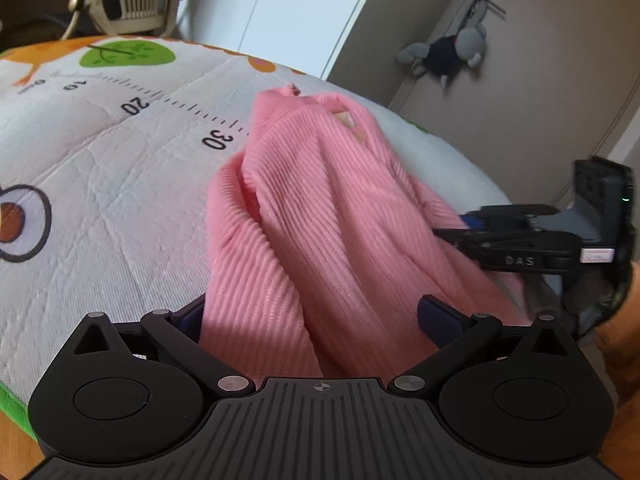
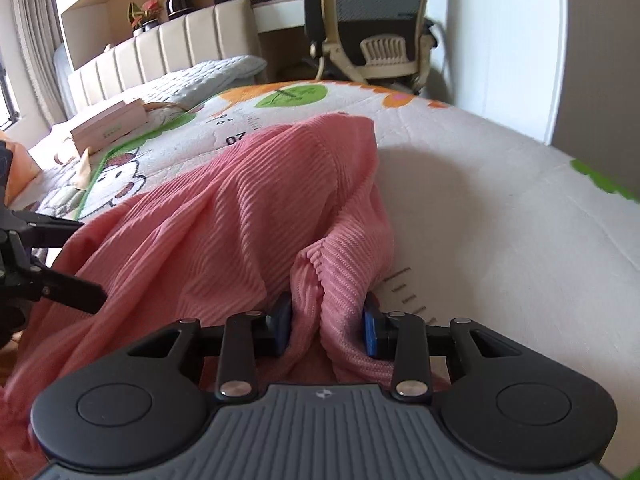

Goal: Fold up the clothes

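Note:
A pink ribbed garment point(image 1: 312, 208) lies bunched and partly lifted over a printed play mat point(image 1: 100, 168) with a ruler scale. My left gripper point(image 1: 316, 316) is open, its two fingers spread wide on either side of the garment's near edge. My right gripper point(image 2: 326, 328) is shut on a thick fold of the pink garment point(image 2: 224, 220), with blue pads point(image 2: 370, 332) pressing the cloth from both sides. In the left wrist view, the right gripper point(image 1: 452, 236) comes in from the right at the cloth's edge. In the right wrist view, the left gripper point(image 2: 92, 260) shows at the left, jaws apart.
The play mat point(image 2: 460, 200) covers a raised surface. An office chair point(image 2: 380, 28) stands behind its far edge. A flat box point(image 2: 108, 124) lies on a bed at the left. A grey plush toy point(image 1: 452, 52) hangs on a door to the right.

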{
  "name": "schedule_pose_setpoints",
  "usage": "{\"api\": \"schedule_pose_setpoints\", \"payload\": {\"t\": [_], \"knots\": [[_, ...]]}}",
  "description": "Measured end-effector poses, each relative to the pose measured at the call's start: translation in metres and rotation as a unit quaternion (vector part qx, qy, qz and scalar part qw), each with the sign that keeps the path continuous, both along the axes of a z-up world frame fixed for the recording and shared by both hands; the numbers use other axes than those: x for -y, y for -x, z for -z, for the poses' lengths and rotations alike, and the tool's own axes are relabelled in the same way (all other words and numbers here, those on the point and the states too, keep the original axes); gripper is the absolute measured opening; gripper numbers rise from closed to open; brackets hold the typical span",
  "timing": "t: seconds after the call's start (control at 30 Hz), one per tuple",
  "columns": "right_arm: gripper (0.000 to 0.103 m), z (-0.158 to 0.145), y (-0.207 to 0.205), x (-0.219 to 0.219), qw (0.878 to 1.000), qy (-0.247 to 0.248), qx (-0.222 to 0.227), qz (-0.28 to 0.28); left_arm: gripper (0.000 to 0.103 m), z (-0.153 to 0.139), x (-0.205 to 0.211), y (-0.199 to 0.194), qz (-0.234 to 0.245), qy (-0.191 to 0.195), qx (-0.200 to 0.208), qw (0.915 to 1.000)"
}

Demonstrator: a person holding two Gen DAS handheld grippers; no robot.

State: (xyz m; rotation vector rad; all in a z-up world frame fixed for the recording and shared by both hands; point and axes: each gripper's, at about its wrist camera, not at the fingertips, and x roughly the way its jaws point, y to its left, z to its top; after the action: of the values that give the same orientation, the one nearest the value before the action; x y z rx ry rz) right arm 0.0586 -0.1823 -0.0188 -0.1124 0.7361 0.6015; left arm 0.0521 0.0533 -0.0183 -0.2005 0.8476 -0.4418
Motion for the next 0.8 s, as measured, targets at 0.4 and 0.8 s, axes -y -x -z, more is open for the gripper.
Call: {"api": "schedule_pose_setpoints", "payload": {"t": [0.4, 0.8], "knots": [[0.044, -0.049, 0.044, 0.039, 0.996, -0.070, 0.042, 0.023, 0.103, -0.075, -0.024, 0.027, 0.008, 0.053, 0.033, 0.9980], [0.049, -0.007, 0.057, -0.001, 0.993, -0.095, -0.062, -0.039, 0.026, -0.024, 0.018, 0.007, 0.014, 0.015, -0.047, 0.9987]]}}
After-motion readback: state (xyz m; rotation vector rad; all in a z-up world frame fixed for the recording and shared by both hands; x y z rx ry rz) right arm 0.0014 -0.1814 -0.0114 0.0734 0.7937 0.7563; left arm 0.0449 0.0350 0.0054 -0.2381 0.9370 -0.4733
